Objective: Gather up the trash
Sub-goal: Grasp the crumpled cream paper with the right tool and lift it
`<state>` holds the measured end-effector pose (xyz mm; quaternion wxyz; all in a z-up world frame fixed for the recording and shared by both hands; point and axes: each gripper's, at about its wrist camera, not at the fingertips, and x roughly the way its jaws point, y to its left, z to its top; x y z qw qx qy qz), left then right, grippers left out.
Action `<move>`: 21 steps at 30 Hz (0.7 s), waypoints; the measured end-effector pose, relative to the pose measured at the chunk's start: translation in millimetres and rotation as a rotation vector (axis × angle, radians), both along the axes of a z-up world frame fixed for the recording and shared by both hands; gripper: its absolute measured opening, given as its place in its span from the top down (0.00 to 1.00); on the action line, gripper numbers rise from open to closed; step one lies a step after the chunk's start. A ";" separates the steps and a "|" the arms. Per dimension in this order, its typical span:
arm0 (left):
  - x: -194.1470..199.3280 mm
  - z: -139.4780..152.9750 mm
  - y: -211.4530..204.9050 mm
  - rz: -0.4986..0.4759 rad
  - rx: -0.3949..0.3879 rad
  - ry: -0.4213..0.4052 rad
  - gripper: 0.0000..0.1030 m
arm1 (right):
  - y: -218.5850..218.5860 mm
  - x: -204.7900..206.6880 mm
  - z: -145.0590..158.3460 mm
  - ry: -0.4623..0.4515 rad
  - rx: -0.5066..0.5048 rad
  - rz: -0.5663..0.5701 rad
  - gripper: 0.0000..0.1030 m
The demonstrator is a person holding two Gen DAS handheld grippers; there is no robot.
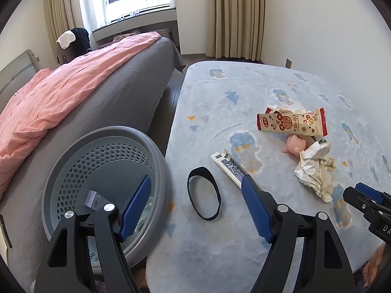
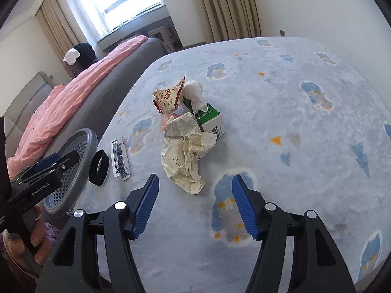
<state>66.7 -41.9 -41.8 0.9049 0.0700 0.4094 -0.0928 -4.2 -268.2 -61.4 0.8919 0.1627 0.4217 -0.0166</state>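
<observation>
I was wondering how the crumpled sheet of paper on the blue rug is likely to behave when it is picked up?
The crumpled paper probably weighs very little, being one thin, creased sheet. Its loose folds would likely squash under the pads rather than resist. A pinched edge may let the rest dangle or unfold, as one flap already trails toward the right tool.

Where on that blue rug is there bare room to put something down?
The rug lies bare right of the green carton, out toward the wall. It is crowded from the crumpled paper and snack wrapper leftward to the playing card, black band and basket.
</observation>
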 end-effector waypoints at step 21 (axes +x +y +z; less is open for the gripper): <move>14.1 -8.2 6.6 0.046 0.013 0.025 0.29 | 18.4 43.9 -12.7 0.009 -0.067 0.016 0.17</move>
